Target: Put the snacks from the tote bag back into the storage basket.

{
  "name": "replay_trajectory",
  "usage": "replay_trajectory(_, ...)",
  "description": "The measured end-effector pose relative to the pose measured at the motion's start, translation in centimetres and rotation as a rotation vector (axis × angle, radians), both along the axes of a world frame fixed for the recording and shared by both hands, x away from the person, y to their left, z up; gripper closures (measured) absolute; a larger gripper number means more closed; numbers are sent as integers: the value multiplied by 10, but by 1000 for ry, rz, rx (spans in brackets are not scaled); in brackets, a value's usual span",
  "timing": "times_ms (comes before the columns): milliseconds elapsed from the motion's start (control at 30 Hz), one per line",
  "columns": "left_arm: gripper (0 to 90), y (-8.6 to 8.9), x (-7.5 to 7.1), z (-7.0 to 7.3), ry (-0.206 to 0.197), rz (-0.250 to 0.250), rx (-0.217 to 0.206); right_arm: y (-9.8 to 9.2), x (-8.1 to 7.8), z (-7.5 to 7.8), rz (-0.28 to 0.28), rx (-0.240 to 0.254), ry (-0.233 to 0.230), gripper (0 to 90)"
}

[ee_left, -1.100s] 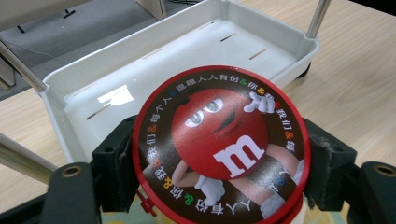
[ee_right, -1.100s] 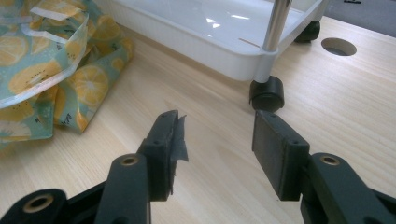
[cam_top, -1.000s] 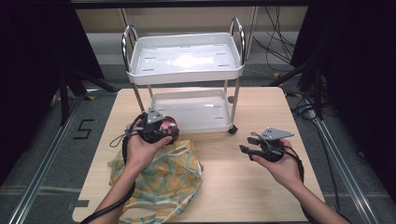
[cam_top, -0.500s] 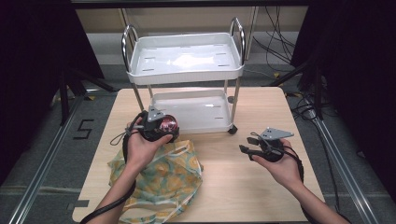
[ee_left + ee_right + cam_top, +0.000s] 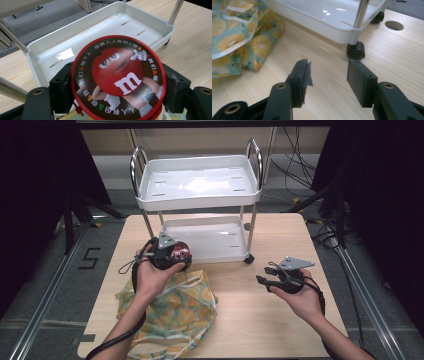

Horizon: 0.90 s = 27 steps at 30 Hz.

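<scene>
Nothing has shifted since a second ago: both hands hold where they were. My left gripper [image 5: 169, 254] has its jaws clamped on the round red candy tin [image 5: 117, 76], a pad on each side of its rim, held above the tabletop [image 5: 260, 320] just before the white cart's [image 5: 200, 185] lower tray, over the lemon-print bag [image 5: 170, 312]. My right gripper [image 5: 328, 77] hovers with jaws wide and empty, well apart from the tin.
</scene>
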<state>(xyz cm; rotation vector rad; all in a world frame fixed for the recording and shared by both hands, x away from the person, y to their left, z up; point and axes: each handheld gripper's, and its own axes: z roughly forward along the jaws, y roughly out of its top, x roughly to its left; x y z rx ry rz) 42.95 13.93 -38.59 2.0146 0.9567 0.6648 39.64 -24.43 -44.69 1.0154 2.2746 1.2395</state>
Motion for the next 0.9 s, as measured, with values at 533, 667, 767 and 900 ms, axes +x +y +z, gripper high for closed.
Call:
replay_trajectory(533,255,1,6,-1,-9,11,0,0,0,0,-1,-4,-2,520)
replay_trajectory(667,256,3,8,-1,-5,6,6,0,-1,0,7,-11,12,519)
replay_trajectory(767,256,3,9,-1,-2,13,12,0,-1,0,6,-10,11,518)
replay_trajectory(900,255,3,11,-1,-2,16,14,0,0,0,1,-4,0,517)
